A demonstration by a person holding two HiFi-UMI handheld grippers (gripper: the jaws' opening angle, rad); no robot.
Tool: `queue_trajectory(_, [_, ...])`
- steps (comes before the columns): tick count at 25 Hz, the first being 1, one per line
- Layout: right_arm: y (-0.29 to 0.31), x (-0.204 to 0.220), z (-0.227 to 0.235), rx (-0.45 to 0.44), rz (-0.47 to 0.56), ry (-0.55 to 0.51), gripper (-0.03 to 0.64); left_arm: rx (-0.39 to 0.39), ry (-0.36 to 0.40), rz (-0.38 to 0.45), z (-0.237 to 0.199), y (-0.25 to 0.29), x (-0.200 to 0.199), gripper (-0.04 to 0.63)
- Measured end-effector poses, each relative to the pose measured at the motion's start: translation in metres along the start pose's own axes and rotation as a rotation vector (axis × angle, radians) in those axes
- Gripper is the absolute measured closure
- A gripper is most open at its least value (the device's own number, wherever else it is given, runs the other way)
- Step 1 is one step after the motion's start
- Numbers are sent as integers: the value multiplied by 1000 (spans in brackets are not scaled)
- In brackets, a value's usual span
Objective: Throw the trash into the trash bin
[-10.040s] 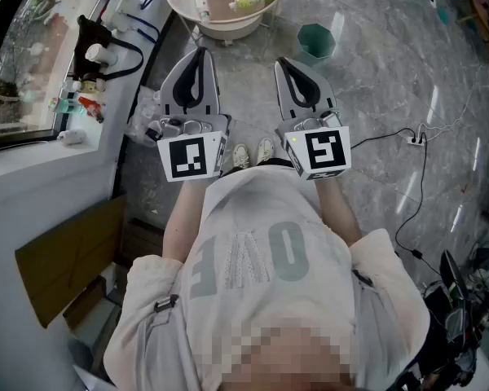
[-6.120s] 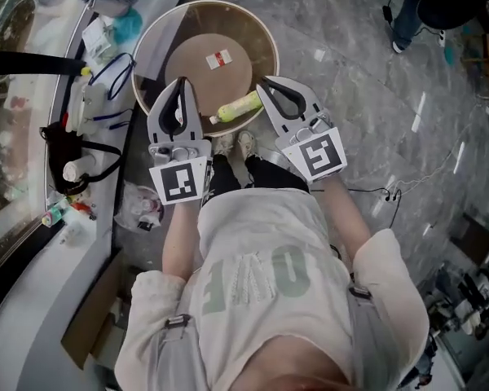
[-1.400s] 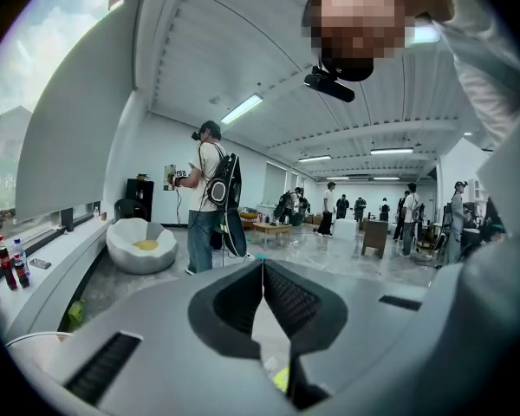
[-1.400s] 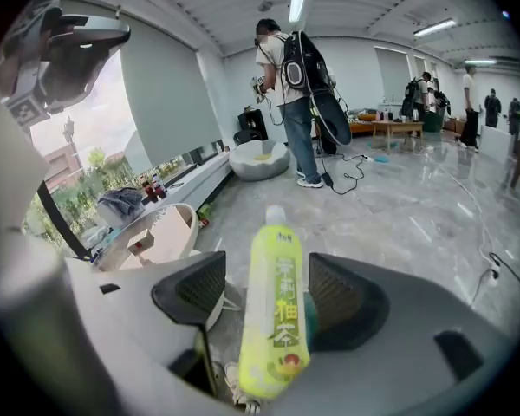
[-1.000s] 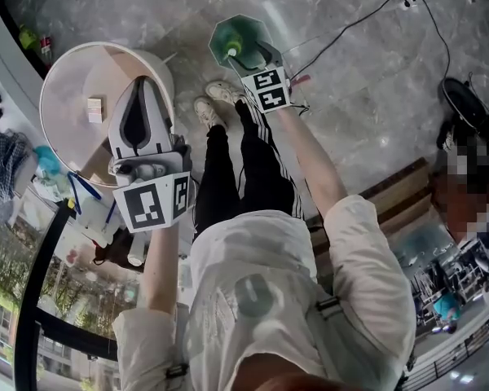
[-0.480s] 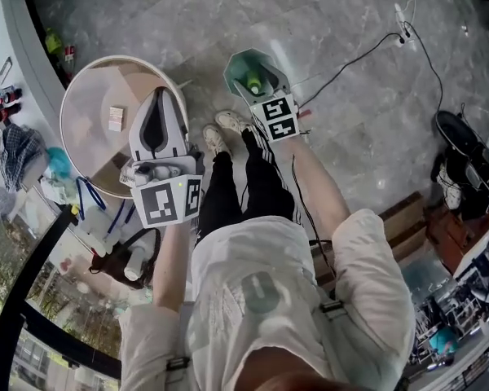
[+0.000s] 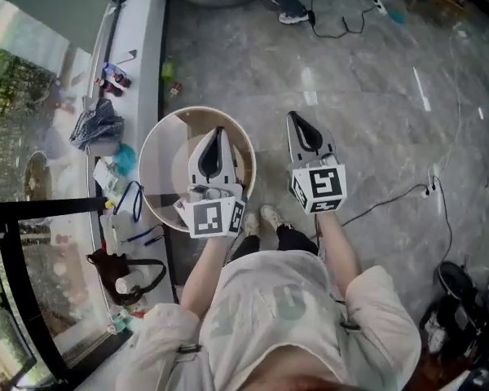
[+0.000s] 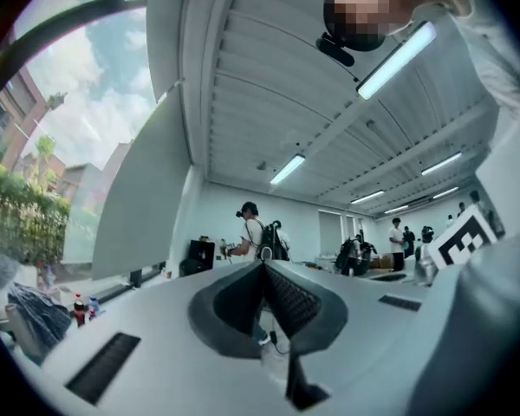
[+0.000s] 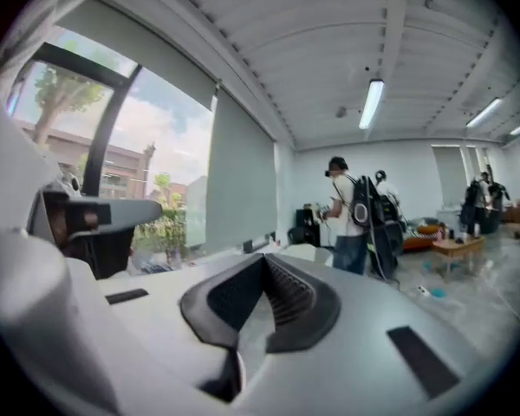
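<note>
Neither the trash bin nor any trash shows in any view now. In the head view both grippers are held up level in front of the person's chest. My left gripper hangs over the round table, jaws shut with nothing between them. My right gripper is beside it over the grey floor, also shut and empty. In the left gripper view the left gripper points across the room with its pads closed together. The right gripper view shows the right gripper likewise, pads meeting.
A window ledge at the left carries bottles, a checked cloth and a black bag. A cable and power strip lie on the floor at the right. Other people stand far across the room.
My right gripper, open over the green bin with the bottle dropped inside, has risen and shut. My left gripper rose too. The head view swung and the bin left the picture.
</note>
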State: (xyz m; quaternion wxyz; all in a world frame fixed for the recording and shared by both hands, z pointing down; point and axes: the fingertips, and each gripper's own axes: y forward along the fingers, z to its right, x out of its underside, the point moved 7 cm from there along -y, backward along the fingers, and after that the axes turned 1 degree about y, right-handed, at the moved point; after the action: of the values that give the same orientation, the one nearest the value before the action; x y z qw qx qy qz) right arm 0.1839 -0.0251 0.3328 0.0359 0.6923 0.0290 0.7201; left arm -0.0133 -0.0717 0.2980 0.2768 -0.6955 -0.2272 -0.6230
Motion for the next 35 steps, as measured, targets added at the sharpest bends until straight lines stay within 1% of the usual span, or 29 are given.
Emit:
queue_trajectory(3, [13,-59,-69,-164,149,-48,603,-108,64,78,-37,-23,-39,583])
queue_trajectory(5, [24,-91,-114,-294,239,-67,603,-197,71,128,-62,-39,-59,583])
queue_trajectory(6, [27,-103,-136,-356,266,-85,603,-241,68,146,-74,-49,-67,583])
queue_trajectory(8, [31,-117,-173,-463,276,-119,603,-319,71,170,-93,-72,-77,583])
queue_trajectory(10, [35,-118,-200,-550,265,-124,603,-383,87,190,-107,-94,-84,583])
queue_trajectory(13, [40,-111,-234,-635,252,-125,603,-472,94,198,-128,-127,-86,583])
queue_trajectory(16, [48,-93,-257,-680,212,-116,603,-544,93,189,-148,-151,-82,583])
queue_trajectory(19, [51,-77,-265,-688,159,-87,603,-575,94,172,-156,-163,-81,583])
queue_trajectory(22, [55,-77,-271,-700,160,-84,603,-619,74,197,-166,-167,-85,584])
queue_trajectory(24, [60,-77,-275,-707,160,-99,603,-626,75,219,-171,-169,-88,583])
queue_trajectory(27, [63,-73,-275,-708,133,-102,603,-628,68,217,-172,-172,-86,583])
queue_trajectory(31, [65,-73,-273,-715,107,-97,603,-659,16,222,-178,-177,-80,583])
queue_trajectory(35, [68,-72,-282,-744,98,-124,603,-679,42,224,-184,-184,-82,583])
